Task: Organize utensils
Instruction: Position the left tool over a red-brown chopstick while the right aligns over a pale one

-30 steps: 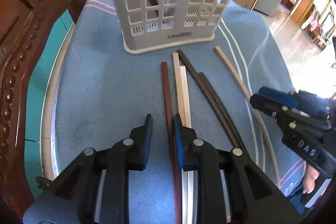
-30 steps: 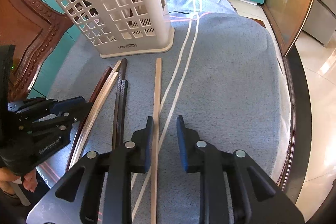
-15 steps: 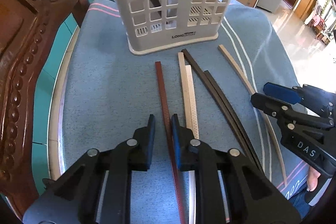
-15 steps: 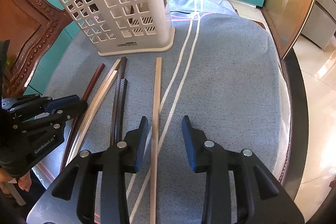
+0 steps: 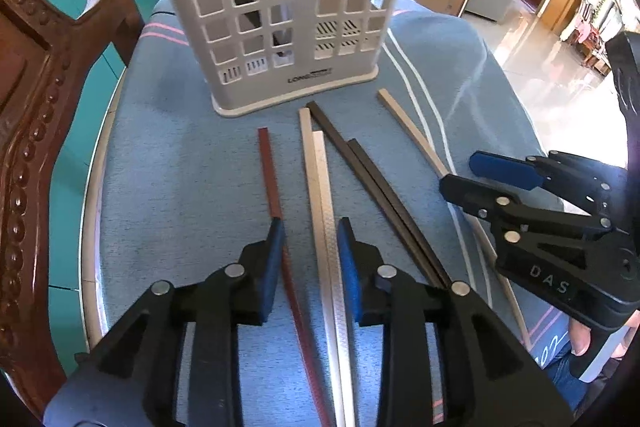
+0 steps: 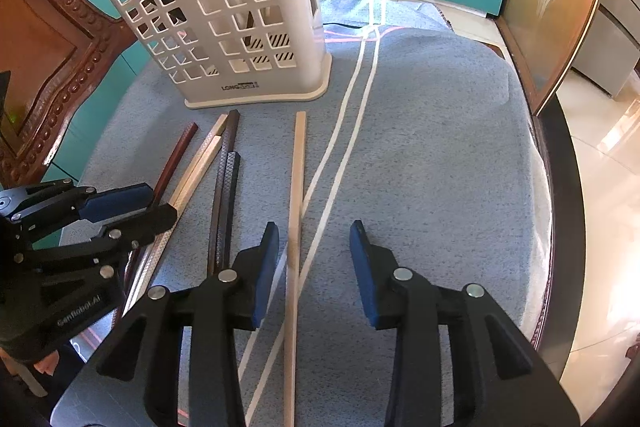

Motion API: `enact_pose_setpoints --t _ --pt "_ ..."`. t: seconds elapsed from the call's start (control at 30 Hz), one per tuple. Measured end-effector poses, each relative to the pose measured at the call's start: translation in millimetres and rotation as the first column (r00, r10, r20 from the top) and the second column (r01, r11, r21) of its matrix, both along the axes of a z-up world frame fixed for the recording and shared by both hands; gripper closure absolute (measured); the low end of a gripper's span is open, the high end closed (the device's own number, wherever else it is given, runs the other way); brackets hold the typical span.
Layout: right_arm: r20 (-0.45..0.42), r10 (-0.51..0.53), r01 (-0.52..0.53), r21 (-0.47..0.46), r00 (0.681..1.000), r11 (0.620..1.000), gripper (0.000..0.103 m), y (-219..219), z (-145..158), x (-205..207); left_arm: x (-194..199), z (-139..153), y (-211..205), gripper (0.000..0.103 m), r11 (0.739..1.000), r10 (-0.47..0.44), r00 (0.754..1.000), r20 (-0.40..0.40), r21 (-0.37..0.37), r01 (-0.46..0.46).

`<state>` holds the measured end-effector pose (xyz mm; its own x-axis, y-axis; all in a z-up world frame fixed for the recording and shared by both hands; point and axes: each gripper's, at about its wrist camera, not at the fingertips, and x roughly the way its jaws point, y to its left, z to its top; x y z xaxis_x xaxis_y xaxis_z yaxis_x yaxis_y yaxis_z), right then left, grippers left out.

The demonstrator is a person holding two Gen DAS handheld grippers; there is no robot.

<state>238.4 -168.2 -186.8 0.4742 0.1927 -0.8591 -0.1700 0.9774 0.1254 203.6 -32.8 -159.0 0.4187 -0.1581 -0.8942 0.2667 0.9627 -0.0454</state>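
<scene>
Since a second ago both sets of fingers have spread: the left gripper [image 5: 310, 233], which stood narrow beside the red-brown chopstick [image 5: 269, 171], now gapes moderately wide, and the right gripper [image 6: 314, 233] has opened wider still, both holding nothing. The chopsticks lie loose on the blue cloth of the counter [image 5: 168, 163], fanned out in front of the white lattice utensil holder [image 5: 276, 7], which already seems to have a few dark sticks standing inside. Between the left fingers lie both the red-brown stick, close against the left pad, and the pale pair [image 5: 320, 179] toward the right pad, so closing here could pinch two or three sticks at once, or shove one aside and skew it. The dark pair [image 5: 360, 167] lies just outside the right pad. In the right wrist view the single tan chopstick [image 6: 298, 179] runs between the right fingers, much nearer the left pad than the right; a close from there would likely push it sideways across the cloth first, and a thin stick flat on soft fabric may slip or roll out of the pinch.
</scene>
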Motion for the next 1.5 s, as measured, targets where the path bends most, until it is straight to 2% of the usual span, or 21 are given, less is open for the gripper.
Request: enact_pose_setpoints --t 0.37,0.5,0.7,1.0,1.1,1.17,1.3,1.4,1.5 --pt "0.003 0.003 -0.003 -0.003 1.0 1.0 0.065 0.1 -0.2 0.0 5.0 -11.1 -9.5 0.072 1.0 -0.028 0.999 -0.029 -0.001 0.028" --pt "0.007 0.008 -0.008 -0.009 1.0 1.0 0.065 0.4 -0.3 -0.2 8.8 -11.5 -8.9 0.088 1.0 -0.011 0.999 -0.033 -0.006 0.011" --pt "0.006 0.007 -0.007 -0.01 1.0 1.0 0.065 0.3 -0.7 -0.2 12.8 -11.2 -6.2 0.089 1.0 -0.007 1.0 -0.03 -0.022 0.007" --pt "0.006 0.006 -0.006 -0.013 1.0 1.0 0.065 0.1 -0.5 0.1 5.0 5.2 6.6 0.089 0.992 -0.008 1.0 0.014 -0.123 0.01" --pt "0.006 0.004 -0.004 -0.014 1.0 1.0 0.065 0.5 -0.7 0.2 8.9 4.6 9.9 0.085 0.992 0.009 1.0 0.018 -0.127 -0.006" --pt "0.006 0.003 -0.003 -0.012 1.0 1.0 0.065 0.4 -0.5 0.0 12.9 0.6 12.6 0.082 0.993 0.031 0.999 0.014 -0.113 -0.029" --pt "0.009 -0.005 0.005 -0.015 1.0 1.0 0.065 0.4 -0.4 0.6 15.5 -6.8 23.3 0.072 0.993 0.092 0.996 0.016 -0.076 -0.09" --pt "0.01 -0.004 0.004 -0.019 1.0 1.0 0.065 0.9 0.1 0.0 14.3 -11.7 32.8 0.072 0.99 0.119 0.993 -0.002 -0.078 -0.119" --pt "0.009 -0.004 0.004 -0.016 1.0 1.0 0.065 0.6 0.1 0.4 17.3 -14.3 35.2 0.067 0.988 0.129 0.992 -0.01 -0.082 -0.13"
